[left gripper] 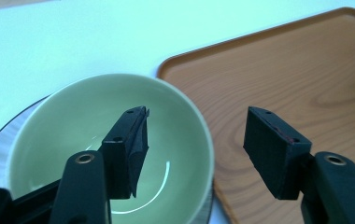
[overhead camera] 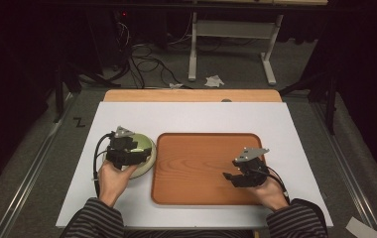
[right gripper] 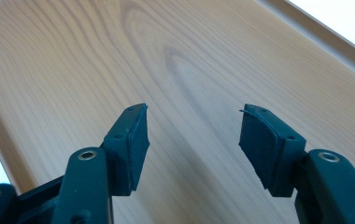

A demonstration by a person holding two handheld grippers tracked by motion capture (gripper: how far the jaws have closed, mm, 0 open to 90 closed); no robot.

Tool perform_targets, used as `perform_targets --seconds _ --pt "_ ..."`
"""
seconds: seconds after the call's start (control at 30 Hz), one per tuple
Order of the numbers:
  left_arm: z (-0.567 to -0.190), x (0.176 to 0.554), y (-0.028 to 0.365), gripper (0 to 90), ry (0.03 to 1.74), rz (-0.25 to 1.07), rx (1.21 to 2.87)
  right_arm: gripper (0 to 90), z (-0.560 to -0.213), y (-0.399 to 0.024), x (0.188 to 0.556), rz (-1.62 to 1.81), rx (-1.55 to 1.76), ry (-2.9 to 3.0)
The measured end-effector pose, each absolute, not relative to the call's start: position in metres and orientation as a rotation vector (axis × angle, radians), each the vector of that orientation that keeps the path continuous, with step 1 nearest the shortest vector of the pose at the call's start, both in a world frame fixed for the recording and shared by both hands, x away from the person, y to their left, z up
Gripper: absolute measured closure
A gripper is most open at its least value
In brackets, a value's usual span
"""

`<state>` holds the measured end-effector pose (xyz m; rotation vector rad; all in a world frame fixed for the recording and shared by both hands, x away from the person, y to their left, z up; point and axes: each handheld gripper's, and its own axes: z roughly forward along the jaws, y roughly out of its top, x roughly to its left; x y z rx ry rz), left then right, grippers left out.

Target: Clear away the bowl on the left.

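While my left fingers [left gripper: 194,144] gape empty astride the bowl [left gripper: 110,154] rim, right [right gripper: 192,144] gapes empty too; glazed, stiff, probably slippery, so pinch that rim.

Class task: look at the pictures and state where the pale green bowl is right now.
In the high view, the pale green round bowl sits on the white table top, just left of the brown wooden tray, with the left gripper over it, jaws open.

Dim room — grey carpet floor [overhead camera: 28,163], tangled cables [overhead camera: 147,62], a white metal stand [overhead camera: 233,29], crumpled paper [overhead camera: 214,81].
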<state>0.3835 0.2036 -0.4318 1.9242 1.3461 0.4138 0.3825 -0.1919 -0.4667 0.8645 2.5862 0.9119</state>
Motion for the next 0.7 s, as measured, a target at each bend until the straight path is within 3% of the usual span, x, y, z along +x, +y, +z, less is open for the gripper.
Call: perform_targets --seconds 0.7 --pt "-0.441 0.395 0.224 37.2 1.495 0.474 1.895 43.7 -0.467 -0.192 0.383 0.913 0.861 2.597"
